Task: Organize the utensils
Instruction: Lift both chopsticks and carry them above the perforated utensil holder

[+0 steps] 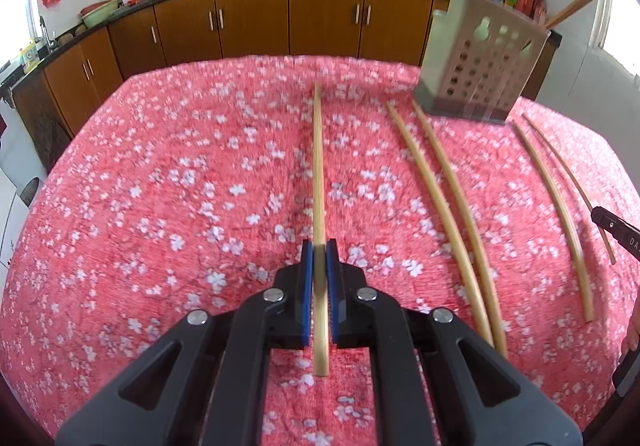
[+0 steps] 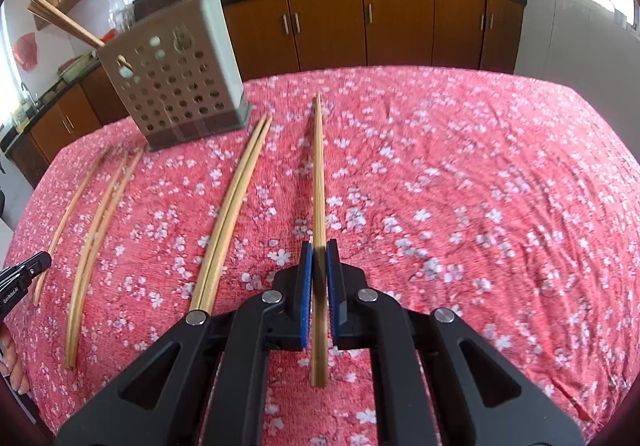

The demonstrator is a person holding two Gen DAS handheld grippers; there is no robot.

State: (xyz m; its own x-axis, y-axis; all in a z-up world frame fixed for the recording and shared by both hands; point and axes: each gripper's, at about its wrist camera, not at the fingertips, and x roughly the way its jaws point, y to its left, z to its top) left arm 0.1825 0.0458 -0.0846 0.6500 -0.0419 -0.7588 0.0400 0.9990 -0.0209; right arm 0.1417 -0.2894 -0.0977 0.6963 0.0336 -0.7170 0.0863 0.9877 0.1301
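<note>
We read only "DA" on the right claw (image 1: 616, 230) edging into the left view. Left claw (image 1: 319, 262) clamps one chopstick (image 1: 318, 166); right claw clamps another chopstick (image 2: 318, 174). Both sticks point across the floral counter (image 2: 480, 186); the perforated holder (image 2: 176, 86) stands beyond the loose chopsticks (image 2: 228, 214).

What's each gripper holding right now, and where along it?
Each holds one chopstick near its thick end: the left gripper a chopstick, the right gripper another chopstick, with a short stub behind the pads.
</note>
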